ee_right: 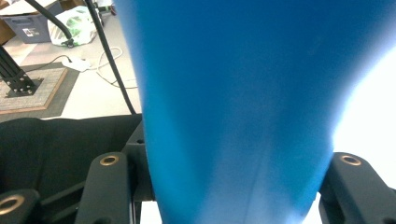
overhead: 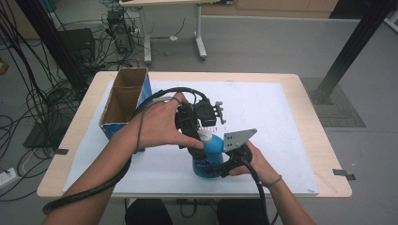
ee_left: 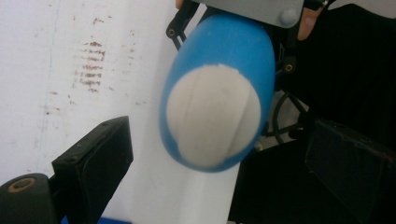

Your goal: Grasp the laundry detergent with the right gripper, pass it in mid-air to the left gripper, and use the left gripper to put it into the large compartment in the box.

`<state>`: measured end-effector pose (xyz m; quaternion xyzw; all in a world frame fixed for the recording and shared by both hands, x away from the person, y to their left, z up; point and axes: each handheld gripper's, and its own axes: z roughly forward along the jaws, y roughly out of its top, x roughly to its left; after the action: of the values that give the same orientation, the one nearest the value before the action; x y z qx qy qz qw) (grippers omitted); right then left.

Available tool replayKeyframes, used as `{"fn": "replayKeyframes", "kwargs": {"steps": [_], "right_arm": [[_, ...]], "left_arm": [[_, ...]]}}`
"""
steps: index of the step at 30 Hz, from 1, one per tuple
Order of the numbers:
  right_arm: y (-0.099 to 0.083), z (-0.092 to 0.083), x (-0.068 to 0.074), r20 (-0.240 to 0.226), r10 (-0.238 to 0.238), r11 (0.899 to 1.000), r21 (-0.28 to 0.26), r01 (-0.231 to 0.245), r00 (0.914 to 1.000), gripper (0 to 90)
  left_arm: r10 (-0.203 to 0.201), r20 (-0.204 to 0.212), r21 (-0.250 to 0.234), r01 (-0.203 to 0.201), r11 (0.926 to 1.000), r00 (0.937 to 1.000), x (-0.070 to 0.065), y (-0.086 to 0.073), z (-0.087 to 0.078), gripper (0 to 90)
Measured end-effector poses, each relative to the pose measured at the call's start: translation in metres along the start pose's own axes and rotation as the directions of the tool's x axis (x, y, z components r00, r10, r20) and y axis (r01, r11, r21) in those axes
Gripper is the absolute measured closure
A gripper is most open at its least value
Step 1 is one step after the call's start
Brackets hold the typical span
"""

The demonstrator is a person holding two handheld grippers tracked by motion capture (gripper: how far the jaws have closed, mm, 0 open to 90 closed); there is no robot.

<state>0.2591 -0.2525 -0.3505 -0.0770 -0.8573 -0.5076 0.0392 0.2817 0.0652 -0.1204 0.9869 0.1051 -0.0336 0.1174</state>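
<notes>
Your left hand (overhead: 162, 124) and the left gripper (overhead: 199, 133) cover most of the blue bottle (overhead: 210, 154) in the high view, so you see just its white cap and the lower body near the middle of the frame, low on the white mat (overhead: 272, 117) that covers the table (overhead: 309, 98). In the right gripper view the bottle (ee_right: 243, 112) is so close that its top and base are cut off, and the jaws' pads are hidden behind it; the right gripper (ee_right: 229, 186) has its jaws clamped on the bottle's body from both sides. In the left gripper view the bottle (ee_left: 219, 112) points its white cap (ee_left: 212, 121) almost straight at the camera, its long axis running away toward the top of the frame, blurred at this range. In the high view that axis stands roughly upright, cap on top. The left gripper (ee_left: 219, 158) has its jaws apart, one at the lower left and one at the lower right of its view, with the cap between them and gaps on both sides. Your left forearm comes in from the lower left, the hand wrapped over the gripper above the bottle. Your right hand (overhead: 256, 161) sits lower right, holding the right gripper (overhead: 218, 161) level against the bottle's side. A cardboard box (overhead: 124, 101) stands open at the upper left of the mat.
</notes>
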Motion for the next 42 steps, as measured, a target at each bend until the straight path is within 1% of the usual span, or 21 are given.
{"fn": "replayKeyframes", "kwargs": {"steps": [4, 8, 9, 11, 15, 26, 31, 42], "right_arm": [[0.003, 0.003, -0.001, -0.011, -0.010, 1.000, 0.004, 0.010, 0.9999, 42.0], [0.003, 0.006, -0.002, -0.017, -0.003, 1.000, 0.001, 0.003, 0.9998, 42.0], [0.003, 0.006, -0.002, -0.017, -0.004, 1.000, 0.001, 0.004, 0.9998, 42.0], [0.003, 0.007, -0.002, -0.019, -0.003, 1.000, 0.002, 0.003, 0.9998, 42.0], [0.003, 0.007, -0.003, -0.022, 0.003, 1.000, 0.002, -0.003, 0.9998, 42.0], [0.003, 0.007, -0.003, -0.026, -0.005, 1.000, 0.001, 0.005, 0.9997, 42.0], [0.003, 0.007, -0.003, -0.024, -0.001, 1.000, -0.003, 0.001, 0.9997, 42.0], [0.001, 0.007, -0.004, -0.026, 0.000, 1.000, -0.011, 0.000, 0.9997, 42.0]], "left_arm": [[0.025, 0.001, 0.021, -0.025, 0.9995, 0.9997, -0.001, 0.008, 0.002, 7.8], [0.026, 0.001, 0.031, -0.026, 0.9992, 0.9997, -0.002, 0.013, 0.004, 7.8], [0.035, 0.001, 0.039, -0.035, 0.9986, 0.9994, -0.002, 0.015, 0.004, 7.8], [0.034, -0.001, 0.041, -0.034, 0.9986, 0.9994, -0.003, 0.015, 0.005, 7.8], [0.035, 0.002, 0.046, -0.035, 0.9983, 0.9994, -0.002, 0.016, 0.006, 7.9], [0.039, 0.004, 0.048, -0.039, 0.9981, 0.9992, -0.002, 0.016, 0.006, 7.8], [0.041, 0.006, 0.044, -0.041, 0.9982, 0.9991, -0.002, 0.015, 0.006, 7.8], [0.040, -0.003, 0.043, -0.040, 0.9983, 0.9992, -0.003, 0.015, 0.005, 7.9]]}}
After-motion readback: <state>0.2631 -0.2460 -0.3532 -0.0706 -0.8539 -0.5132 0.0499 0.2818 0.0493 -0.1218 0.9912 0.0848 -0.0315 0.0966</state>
